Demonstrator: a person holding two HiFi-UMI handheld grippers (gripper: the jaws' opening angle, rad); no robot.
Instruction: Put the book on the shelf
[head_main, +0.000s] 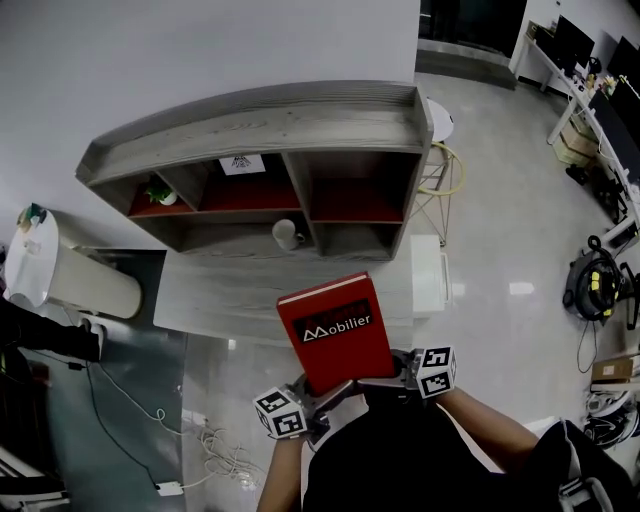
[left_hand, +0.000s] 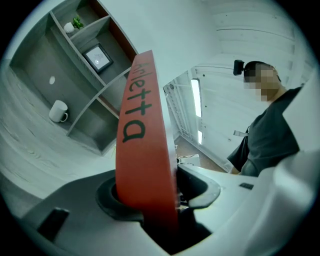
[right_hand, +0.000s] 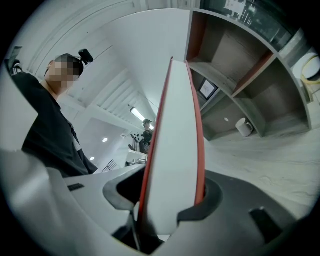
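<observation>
A red hardback book (head_main: 335, 330) with white lettering hangs in front of me, held at its near edge over the floor. My right gripper (head_main: 392, 376) is shut on its right corner, and both pads press the covers beside the white page edge (right_hand: 172, 150). My left gripper (head_main: 322, 396) is at the book's left corner. The red spine (left_hand: 140, 150) stands between its jaws, and the right-hand pad sits just off it. The grey wooden shelf (head_main: 270, 120) stands ahead against the wall. Its lower right compartments are empty.
The shelf holds a white mug (head_main: 285, 233), a small plant (head_main: 160, 193) and a framed picture (head_main: 241, 164). It stands on a pale wood-grain counter (head_main: 220, 290). A white cylinder unit (head_main: 70, 275) is at left, cables (head_main: 200, 440) lie on the floor, and a vacuum (head_main: 595, 280) is at right.
</observation>
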